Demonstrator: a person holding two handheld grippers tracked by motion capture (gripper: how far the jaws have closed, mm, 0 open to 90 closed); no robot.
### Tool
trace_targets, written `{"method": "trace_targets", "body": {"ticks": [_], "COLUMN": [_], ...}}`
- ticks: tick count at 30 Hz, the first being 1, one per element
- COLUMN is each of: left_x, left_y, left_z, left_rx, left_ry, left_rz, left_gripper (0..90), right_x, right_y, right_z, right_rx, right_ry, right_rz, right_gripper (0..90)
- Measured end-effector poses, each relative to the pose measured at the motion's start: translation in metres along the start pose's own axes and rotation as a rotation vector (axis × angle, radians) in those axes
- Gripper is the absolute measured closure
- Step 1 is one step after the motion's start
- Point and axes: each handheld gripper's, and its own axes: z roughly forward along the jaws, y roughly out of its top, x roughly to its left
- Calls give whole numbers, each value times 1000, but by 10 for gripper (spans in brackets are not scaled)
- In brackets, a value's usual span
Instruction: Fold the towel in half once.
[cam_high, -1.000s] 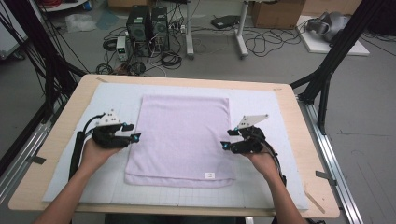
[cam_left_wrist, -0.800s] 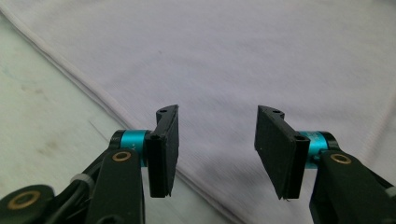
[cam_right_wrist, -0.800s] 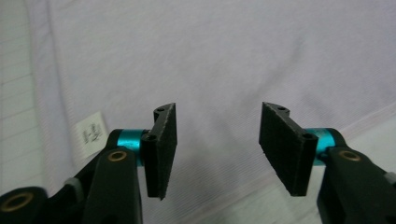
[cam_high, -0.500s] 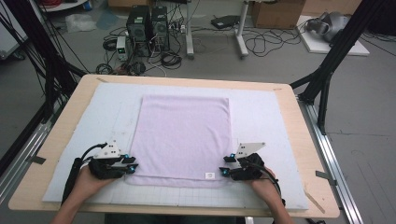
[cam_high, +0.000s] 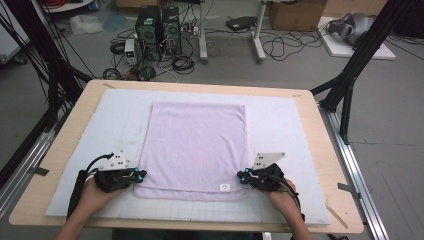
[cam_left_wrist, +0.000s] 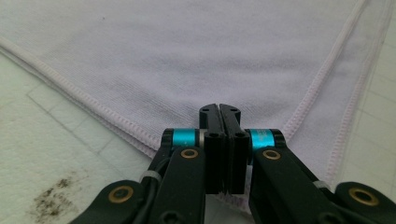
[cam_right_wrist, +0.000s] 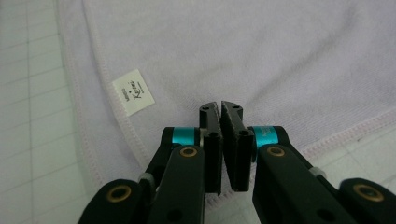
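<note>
A lilac towel (cam_high: 195, 145) lies flat on the white mat (cam_high: 285, 120), with a small white label (cam_high: 225, 187) near its front right corner. My left gripper (cam_high: 141, 174) sits low at the towel's front left corner. Its jaws have just been closing and now stand together, pinching the hemmed cloth (cam_left_wrist: 187, 56) at their tips (cam_left_wrist: 219, 109). My right gripper (cam_high: 241, 176) is at the front right corner beside the label (cam_right_wrist: 133, 92). Its jaws have also just closed and nip the towel (cam_right_wrist: 257, 56) at the tips (cam_right_wrist: 219, 107).
The mat covers most of a wooden table (cam_high: 320, 130), and bare mat shows on both sides of the towel. Dark stains (cam_left_wrist: 51, 200) mark the mat near the left gripper. Black frame legs (cam_high: 350, 75), computers (cam_high: 157, 25) and cables stand on the floor beyond the table.
Both hands have come back toward the near edge and down, from the towel's sides to its two front corners. Both pairs of jaws have closed.
</note>
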Motion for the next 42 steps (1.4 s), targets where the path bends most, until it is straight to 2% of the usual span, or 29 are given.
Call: {"method": "trace_targets", "body": {"ticks": [3, 8, 11, 12, 13, 14, 15, 17, 19, 20, 22, 24, 25, 27, 28, 31, 37, 39, 42], "left_x": [0, 0, 2, 3, 3, 3, 2, 1, -1, -2, -5, -7, -7, -8, -8, -8, -9, -12, -20], "left_y": [5, 14, 14, 13, 11, 8, 4, -1, -4, -5, -7, -7, -7, -7, -6, -3, 14, 16, 13], "left_z": [-7, -18, -23, -23, -22, -21, -20, -15, -10, -7, -2, -1, 0, 0, -1, -7, -32, -34, -37], "left_rx": [-23, -49, -49, -41, -30, -28, -25, 4, 30, 39, 61, 55, 55, 57, 56, 34, -38, -45, -37], "left_ry": [2, 13, 15, 13, 19, 14, 6, -11, -27, -34, -47, -49, -54, -49, -49, -48, -27, -30, -42], "left_rz": [0, 7, 5, -5, -9, -14, -21, -17, -15, -12, 2, 10, 12, 14, 12, 9, 19, 23, 36], "left_gripper": [883, 883, 879, 854, 791, 727, 710, 702, 703, 706, 718, 788, 850, 877, 880, 883, 884, 884, 885], "right_x": [-1, 1, 1, 1, 1, 1, 2, 3, 6, 7, 9, 10, 10, 8, 8, 8, 9, 9, 13], "right_y": [4, 13, 17, 16, 14, 11, 8, 2, -1, -2, -5, -8, -9, -9, -9, -6, 8, 13, 15], "right_z": [-5, -12, -18, -17, -15, -13, -13, -12, -10, -9, -5, 0, 1, 0, 0, -4, -24, -30, -36], "right_rx": [-30, -51, -51, -34, -12, 5, 6, -13, -12, -12, -1, 28, 19, 22, 20, 18, -56, -77, -82], "right_ry": [13, 11, 8, 13, 16, 9, -4, 17, 24, 42, 41, 46, 40, 51, 60, 57, 38, 34, 30], "right_rz": [5, -16, -25, -22, -18, -14, -6, 10, 10, 15, 9, 14, 18, 19, 20, 9, -5, -8, -20], "right_gripper": [875, 876, 875, 860, 829, 775, 718, 672, 619, 605, 592, 618, 681, 830, 861, 874, 875, 874, 875]}}
